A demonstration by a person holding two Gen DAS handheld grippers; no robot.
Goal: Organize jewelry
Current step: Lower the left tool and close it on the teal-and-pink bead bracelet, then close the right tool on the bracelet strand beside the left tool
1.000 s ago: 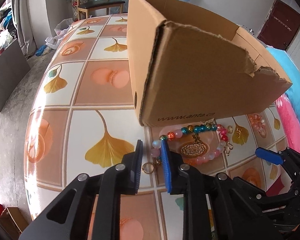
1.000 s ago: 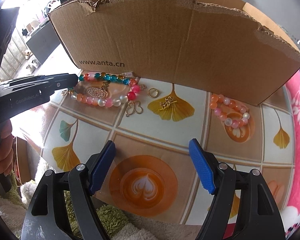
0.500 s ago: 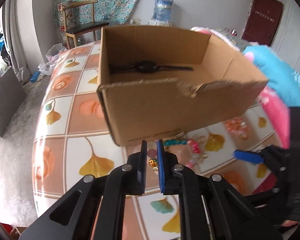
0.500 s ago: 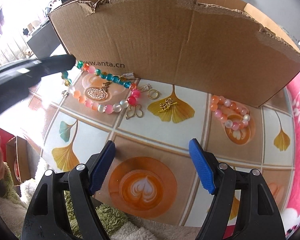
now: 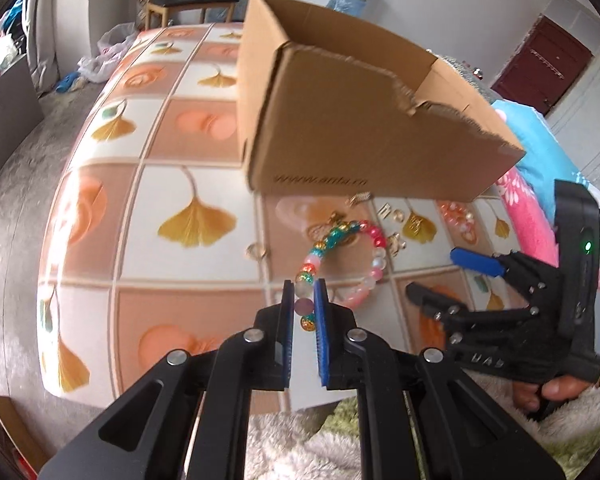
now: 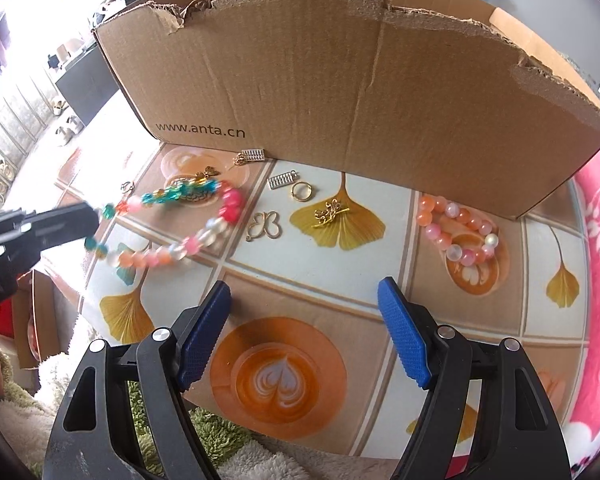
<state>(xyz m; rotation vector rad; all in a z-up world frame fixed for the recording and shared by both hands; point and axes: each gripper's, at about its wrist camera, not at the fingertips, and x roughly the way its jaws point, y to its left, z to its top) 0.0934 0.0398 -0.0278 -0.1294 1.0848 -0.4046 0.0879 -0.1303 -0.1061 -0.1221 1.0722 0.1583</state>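
A multicolour bead bracelet (image 5: pixel 340 256) of teal, pink, red and milky beads hangs stretched above the table, motion-blurred in the right wrist view (image 6: pixel 172 220). My left gripper (image 5: pixel 304 300) is shut on a few of its beads near the table's front left edge, and shows as a dark arm (image 6: pixel 60 224) at the left. My right gripper (image 6: pixel 304 316) stands open over a coffee-cup print, holding nothing, to the right of the bracelet (image 5: pixel 448 276). The torn cardboard box (image 6: pixel 360 80) stands behind the jewelry. An orange-pink bracelet (image 6: pixel 460 232) lies by the box's right end.
Gold pieces lie loose in front of the box: a butterfly charm (image 6: pixel 264 226), a ring (image 6: pixel 301 191), a branch charm (image 6: pixel 330 214), two abacus charms (image 6: pixel 283 181), an oval pendant (image 6: pixel 192 194). A small ring (image 5: pixel 256 251) lies left. Fuzzy blanket (image 6: pixel 240 456) borders the table's front edge.
My left gripper shut on the multicolour bracelet, lifted it off the table and drew it away from the box toward the front left. The right gripper stayed still and open.
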